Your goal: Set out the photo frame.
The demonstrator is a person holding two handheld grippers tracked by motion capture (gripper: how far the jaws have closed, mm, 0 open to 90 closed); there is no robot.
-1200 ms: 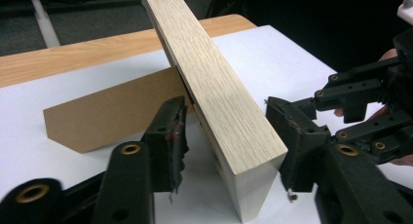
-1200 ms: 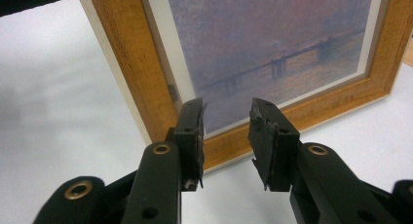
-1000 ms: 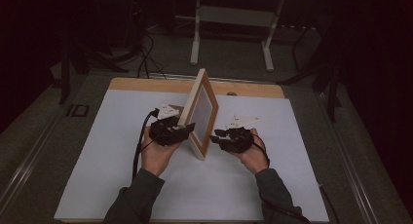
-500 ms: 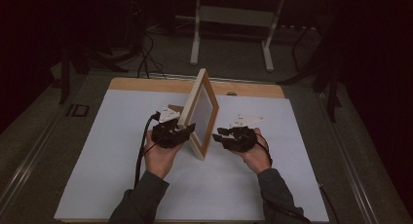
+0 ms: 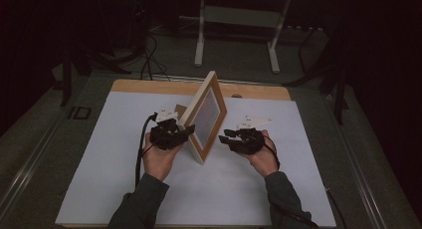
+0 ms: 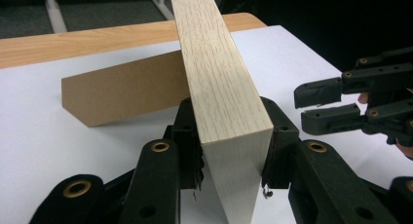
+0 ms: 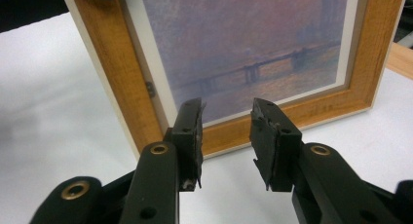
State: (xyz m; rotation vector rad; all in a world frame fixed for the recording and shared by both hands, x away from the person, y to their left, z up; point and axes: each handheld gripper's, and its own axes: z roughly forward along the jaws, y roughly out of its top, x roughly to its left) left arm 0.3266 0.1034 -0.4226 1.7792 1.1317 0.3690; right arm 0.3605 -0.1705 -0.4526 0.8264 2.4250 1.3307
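1. High view: one wooden picture frame (image 5: pixel 204 117) stands upright on edge near the middle of a white mat (image 5: pixel 99 189) covering the table (image 5: pixel 149 85), with a person's two hands either side of it.
2. Left gripper (image 6: pixel 233 151), seen in its own view, has just been closing its jaws around the frame's pale near edge; both pads sit against the wood.
3. Right gripper (image 7: pixel 226 136) hangs just in front of the glazed face, jaws partly apart with nothing between them, the pads clear of the frame.
4. One brown cardboard back stand (image 6: pixel 122 92) props the frame from behind.
5. One print (image 7: pixel 243 44) shows inside the frame, a hazy purple river scene with a bridge; no lettering can be read on it.
6. Two characters resembling "ID" (image 5: pixel 78 112) mark the floor left of the table.
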